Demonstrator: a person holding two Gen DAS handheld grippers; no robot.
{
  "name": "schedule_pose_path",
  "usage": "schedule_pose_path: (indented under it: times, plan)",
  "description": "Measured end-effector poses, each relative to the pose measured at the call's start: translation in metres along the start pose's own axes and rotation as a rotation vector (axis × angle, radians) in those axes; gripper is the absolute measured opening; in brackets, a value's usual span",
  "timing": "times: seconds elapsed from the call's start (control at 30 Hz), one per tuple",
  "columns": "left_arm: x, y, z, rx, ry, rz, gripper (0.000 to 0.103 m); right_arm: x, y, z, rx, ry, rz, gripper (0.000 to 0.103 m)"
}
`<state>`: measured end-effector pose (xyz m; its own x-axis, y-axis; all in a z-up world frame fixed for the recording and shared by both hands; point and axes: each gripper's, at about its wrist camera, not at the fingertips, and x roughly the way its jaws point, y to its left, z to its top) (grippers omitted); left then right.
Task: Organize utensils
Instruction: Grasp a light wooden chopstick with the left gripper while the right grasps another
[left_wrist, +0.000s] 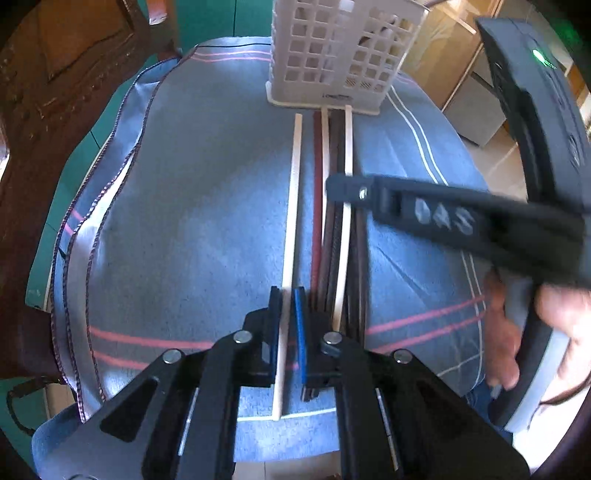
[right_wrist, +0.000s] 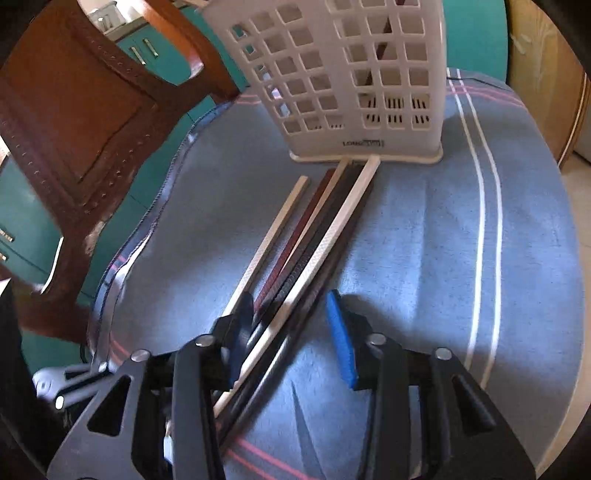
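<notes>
Several chopsticks lie side by side on a blue cloth (left_wrist: 207, 192), their far tips against a white slotted utensil basket (left_wrist: 332, 55). My left gripper (left_wrist: 287, 295) is shut on the near end of a lone cream chopstick (left_wrist: 293, 192), which rests on the cloth left of the bundle (left_wrist: 334, 236). In the right wrist view my right gripper (right_wrist: 291, 299) straddles the near end of the bundle (right_wrist: 325, 229), with cream, red and dark sticks between its jaws. Its blue right pad stands off them. The lone cream chopstick (right_wrist: 273, 229) passes just outside its left finger. The basket (right_wrist: 332, 74) holds a dark stick.
The cloth (right_wrist: 424, 240) covers a small round table and hangs over its edges. A brown wooden chair (right_wrist: 74, 110) stands close on the left. A hand (left_wrist: 554, 332) holds the right gripper's body at the right edge. Teal cabinets lie beyond.
</notes>
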<state>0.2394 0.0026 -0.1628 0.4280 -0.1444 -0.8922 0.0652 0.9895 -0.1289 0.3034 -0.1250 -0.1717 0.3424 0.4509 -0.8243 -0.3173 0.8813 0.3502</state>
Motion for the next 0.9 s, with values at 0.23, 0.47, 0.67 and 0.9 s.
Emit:
schedule_pose_path:
  times: [0.23,0.47,0.67,0.9]
  plan:
    - [-0.001,0.005,-0.001,-0.008,0.008,-0.020,0.009,-0.018,-0.025,-0.008,0.034,0.031,-0.065,0.000]
    - [0.008,0.003,0.013,0.000,0.006,0.015,0.009,-0.045,-0.057,-0.007,0.125,-0.012,-0.052,0.017]
    - [0.007,0.012,0.014,-0.053,0.001,0.052,0.010,-0.009,-0.012,0.009,0.020,0.057,-0.078,0.028]
    - [0.008,0.017,0.013,-0.036,0.006,0.035,0.010,-0.005,0.012,0.017,-0.084,0.051,-0.163,0.014]
